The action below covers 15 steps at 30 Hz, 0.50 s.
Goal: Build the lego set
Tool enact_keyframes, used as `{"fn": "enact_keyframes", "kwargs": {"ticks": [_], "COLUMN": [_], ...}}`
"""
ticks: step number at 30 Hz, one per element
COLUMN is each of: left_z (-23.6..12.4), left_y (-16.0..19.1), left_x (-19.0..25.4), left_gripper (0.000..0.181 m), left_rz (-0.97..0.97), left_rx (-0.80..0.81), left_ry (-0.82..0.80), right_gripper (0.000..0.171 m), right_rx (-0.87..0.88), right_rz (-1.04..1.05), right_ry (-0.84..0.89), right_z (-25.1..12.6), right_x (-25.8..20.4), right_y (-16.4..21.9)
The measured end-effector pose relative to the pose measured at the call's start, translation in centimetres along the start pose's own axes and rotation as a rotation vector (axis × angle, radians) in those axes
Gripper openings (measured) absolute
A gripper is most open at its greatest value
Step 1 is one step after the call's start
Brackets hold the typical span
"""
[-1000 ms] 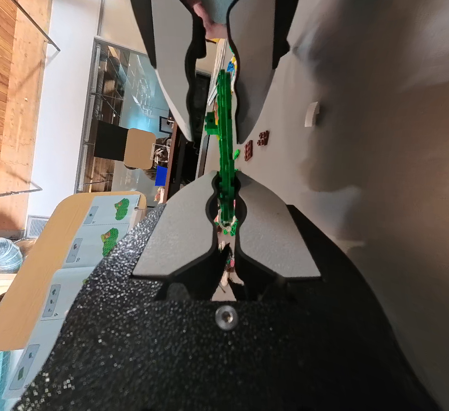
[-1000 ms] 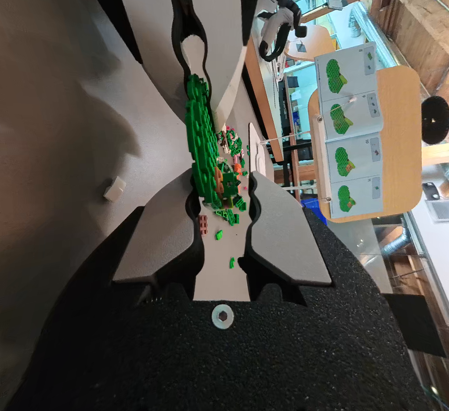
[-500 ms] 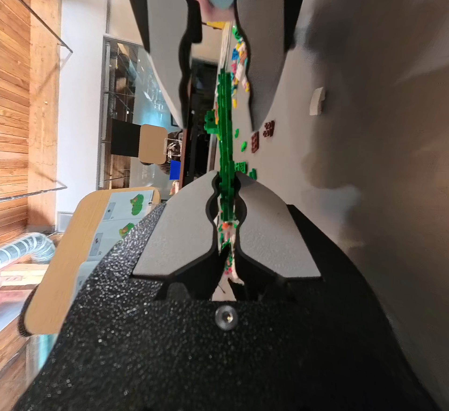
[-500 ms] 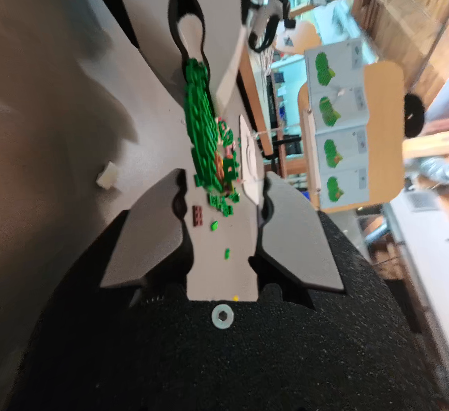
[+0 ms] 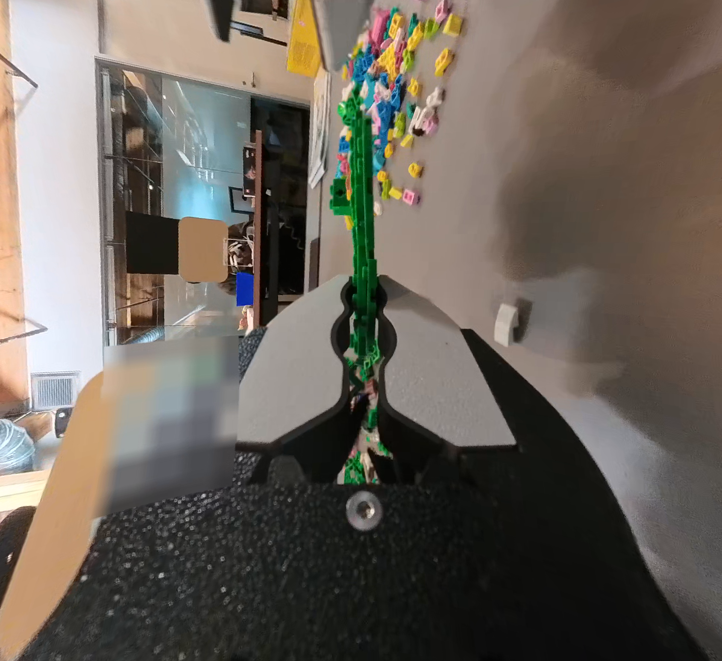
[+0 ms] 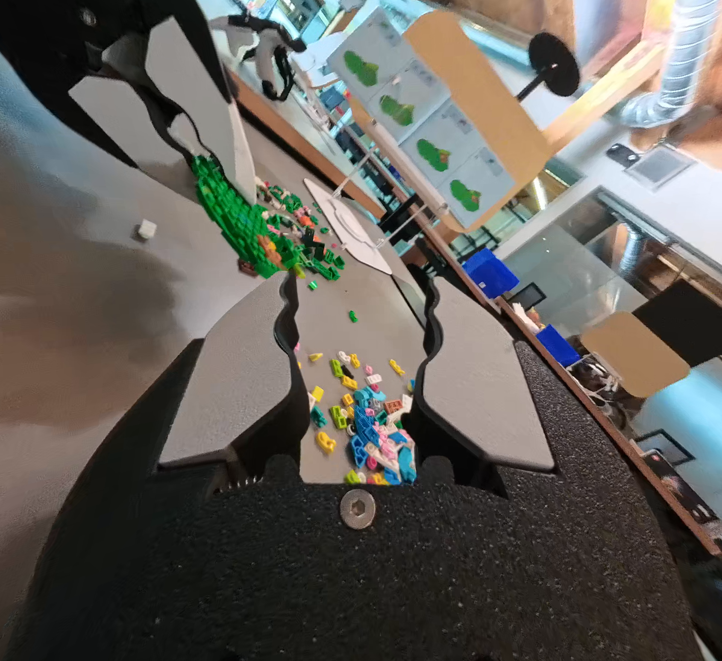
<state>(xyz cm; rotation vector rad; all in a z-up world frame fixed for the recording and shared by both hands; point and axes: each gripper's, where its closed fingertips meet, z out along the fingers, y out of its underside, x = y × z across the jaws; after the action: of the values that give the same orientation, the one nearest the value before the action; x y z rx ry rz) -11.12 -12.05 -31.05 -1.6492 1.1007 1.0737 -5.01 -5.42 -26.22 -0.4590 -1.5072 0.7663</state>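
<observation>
Right gripper point(image 6: 357, 314) withdrew (green plate point(image 5: 361, 212) edge-on).

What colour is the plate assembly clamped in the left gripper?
Green plate assembly, with a small orange-brown patch; the right wrist view shows it best.

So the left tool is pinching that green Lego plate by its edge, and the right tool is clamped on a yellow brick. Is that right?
Not quite. The left tool does pinch the green Lego plate by its edge, but the right tool holds nothing: the right wrist view shows its fingers spread wide over the loose coloured bricks on the grey table.
</observation>
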Motion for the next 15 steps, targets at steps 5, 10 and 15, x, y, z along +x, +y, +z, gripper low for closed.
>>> {"fn": "enact_keyframes", "kwargs": {"ticks": [5, 10, 15], "left_z": [1.0, 1.4, 1.1], "left_y": [-1.8, -2.5, -3.2], "left_x": [1.8, 3.1, 4.2], "left_gripper": [0.008, 0.008, 0.023], "left_rz": [0.036, 0.115, 0.151], "left_rx": [-0.055, -0.119, -0.134], "left_ry": [0.097, 0.144, 0.267], "right_gripper": [0.061, 0.058, 0.055], "right_rx": [0.119, 0.171, 0.164], "right_rz": [0.151, 0.261, 0.312], "right_ry": [0.011, -0.014, 0.032], "right_z": [-1.2, -1.6, -2.2], "right_x": [1.1, 1.8, 3.0], "right_y": [-0.5, -0.6, -0.1]}}
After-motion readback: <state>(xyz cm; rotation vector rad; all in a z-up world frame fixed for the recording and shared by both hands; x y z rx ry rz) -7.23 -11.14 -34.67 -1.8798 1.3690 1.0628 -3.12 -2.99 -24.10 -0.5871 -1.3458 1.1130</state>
